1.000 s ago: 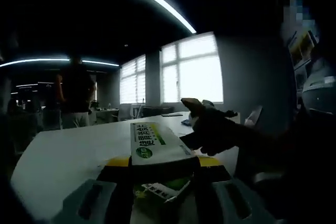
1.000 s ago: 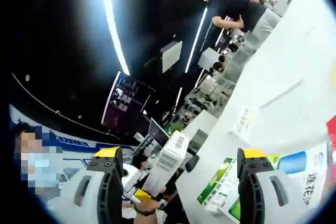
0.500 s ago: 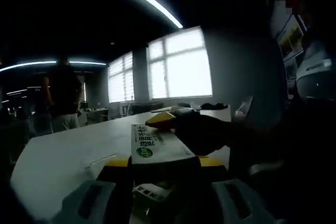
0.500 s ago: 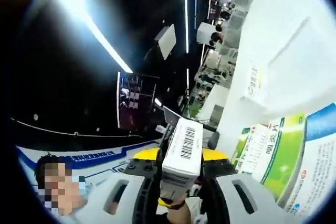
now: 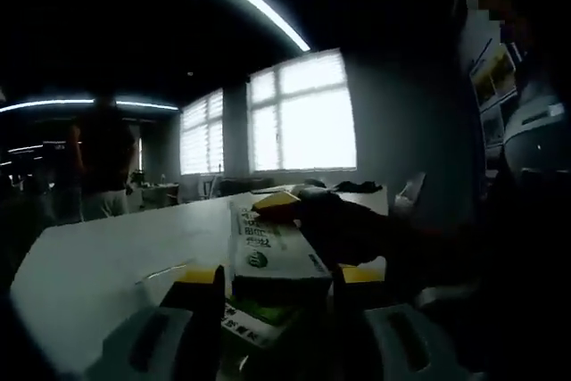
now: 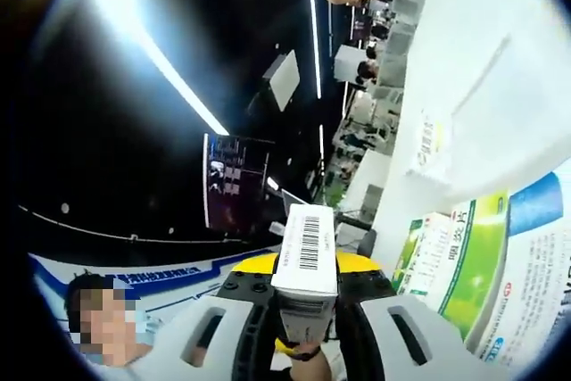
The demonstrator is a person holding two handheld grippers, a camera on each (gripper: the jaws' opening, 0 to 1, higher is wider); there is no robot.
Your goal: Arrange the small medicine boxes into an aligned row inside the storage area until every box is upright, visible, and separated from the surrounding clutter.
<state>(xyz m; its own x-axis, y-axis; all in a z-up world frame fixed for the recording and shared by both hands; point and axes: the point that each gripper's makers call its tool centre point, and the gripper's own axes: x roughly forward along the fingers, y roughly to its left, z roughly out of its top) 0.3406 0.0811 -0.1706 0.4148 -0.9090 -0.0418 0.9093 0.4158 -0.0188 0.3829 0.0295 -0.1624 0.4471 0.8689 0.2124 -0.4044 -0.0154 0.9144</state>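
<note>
A white and green medicine box (image 5: 272,252) sticks out forward between the jaws of my left gripper (image 5: 281,278), which is shut on its near end. My right gripper (image 5: 290,207) reaches in from the right as a dark shape with a yellow tip and grips the far end. In the right gripper view the same box (image 6: 305,252) shows a barcode face, and the right gripper (image 6: 303,267) is shut on it. Another green and white box (image 5: 259,326) lies just under the held one.
A white table (image 5: 98,260) stretches ahead, with bright windows (image 5: 303,113) behind it and a person (image 5: 98,171) standing at the left. On the table (image 6: 500,51) lie green and white boxes (image 6: 451,265), a blue and white box (image 6: 540,238) and a small flat box (image 6: 433,140).
One second ago my right gripper was open with the box ahead of it; it has since closed on the box's end. The left gripper has kept its hold, and the box tilted slightly.
</note>
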